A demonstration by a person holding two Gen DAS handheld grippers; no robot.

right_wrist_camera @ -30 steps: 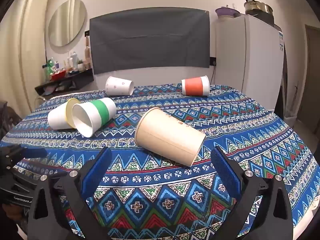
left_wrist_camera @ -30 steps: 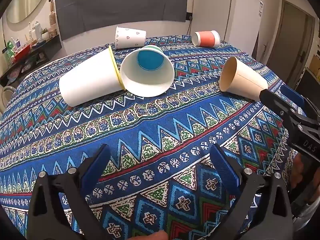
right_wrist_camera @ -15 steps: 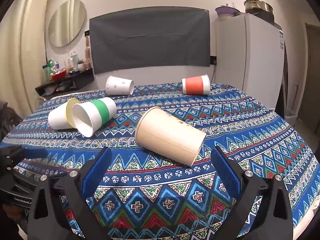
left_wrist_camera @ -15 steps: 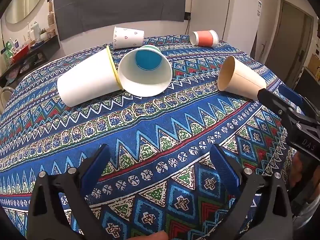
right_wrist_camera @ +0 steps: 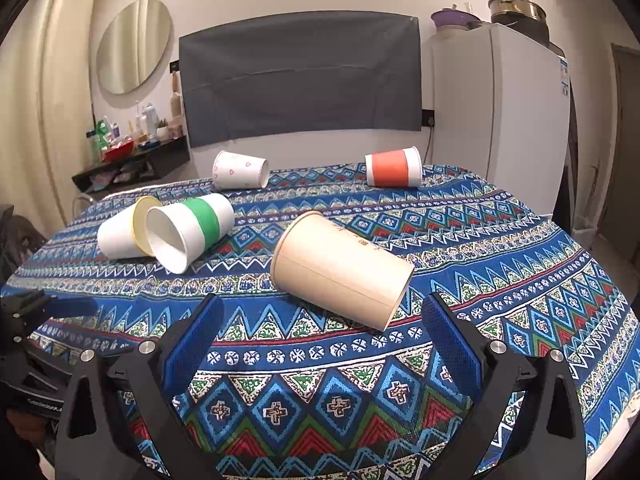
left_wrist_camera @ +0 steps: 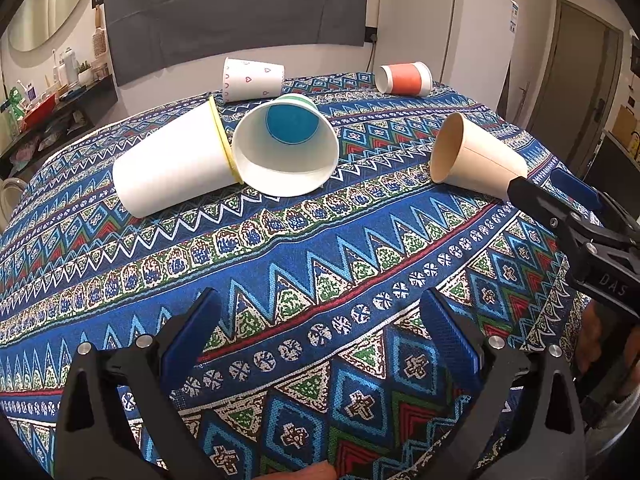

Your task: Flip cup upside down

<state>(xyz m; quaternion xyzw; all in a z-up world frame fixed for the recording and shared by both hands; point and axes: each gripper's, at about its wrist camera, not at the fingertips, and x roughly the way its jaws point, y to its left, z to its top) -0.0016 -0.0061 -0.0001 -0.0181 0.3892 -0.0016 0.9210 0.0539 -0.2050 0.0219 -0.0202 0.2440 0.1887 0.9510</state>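
Five paper cups are seen lying on their sides on a table covered by a blue patterned cloth (right_wrist_camera: 500, 248). The tan cup (right_wrist_camera: 344, 270) is positioned nearest the right gripper (right_wrist_camera: 320, 344), its open mouth turned toward the left gripper's side and its base toward the right gripper's right finger. The right gripper's blue-padded fingers (right_wrist_camera: 192, 344) are spread wide and nothing is held between them; the tan cup lies just ahead of the gap.

In the left wrist view, the left gripper (left_wrist_camera: 320, 340) is likewise shown spread wide and empty above bare cloth, well apart from every cup. The tan cup (left_wrist_camera: 476, 156) is seen at the right, with the right gripper (left_wrist_camera: 556, 196) just beside its base.

Toward the left, a green-banded cup (right_wrist_camera: 188, 232) (blue inner bottom visible in the left wrist view) lies with its rim touching the yellow rim of a white cup (right_wrist_camera: 124, 232). At the far edge, a heart-printed cup (right_wrist_camera: 240, 170) and an orange-banded cup (right_wrist_camera: 394, 168) are located, well apart from each other.

A white refrigerator (right_wrist_camera: 500, 112) stands behind the table.
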